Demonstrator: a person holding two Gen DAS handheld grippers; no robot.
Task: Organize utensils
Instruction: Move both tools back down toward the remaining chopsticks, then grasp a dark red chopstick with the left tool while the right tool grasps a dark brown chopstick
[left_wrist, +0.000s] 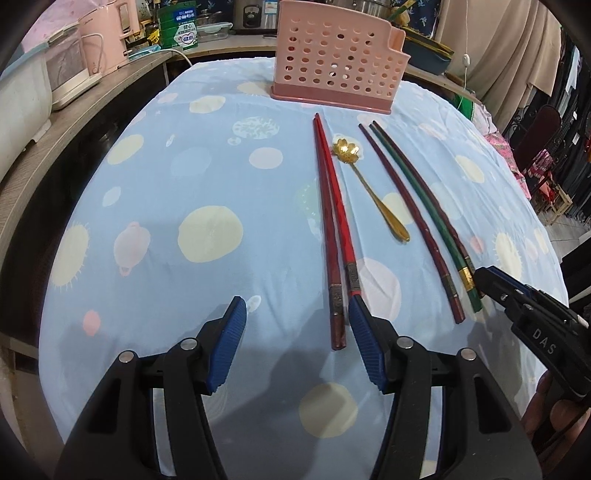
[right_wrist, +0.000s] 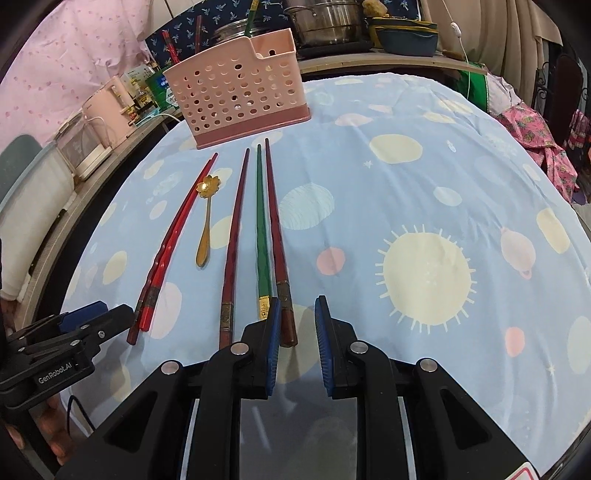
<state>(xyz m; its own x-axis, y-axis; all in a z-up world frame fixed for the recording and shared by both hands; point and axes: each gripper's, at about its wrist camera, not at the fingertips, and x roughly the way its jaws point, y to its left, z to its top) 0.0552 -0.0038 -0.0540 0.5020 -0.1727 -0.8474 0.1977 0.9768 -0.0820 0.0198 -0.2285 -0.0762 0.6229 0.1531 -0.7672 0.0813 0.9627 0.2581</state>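
Chopsticks and spoon laid out below a pink holder (left_wrist: 338, 55).
Left tool (left_wrist: 295, 345) and right tool (right_wrist: 295, 345) both gape open, gripping nothing, low in frame over the tabletop (left_wrist: 166, 184).

Left wrist view looked forward and down along left gripper (left_wrist: 295, 325) fingers, low over tablecloth (left_wrist: 166, 192), near handle ends of red chopsticks (left_wrist: 328, 221). Right wrist view looked same way along right gripper (right_wrist: 295, 328), set further right, near green chopstick (right_wrist: 261, 236). Both faced pink basket (left_wrist: 334, 55) at far table edge. Shared: basket, gold spoon (left_wrist: 373, 188), all chopsticks, far counter clutter. Each view caught other gripper at its edge.
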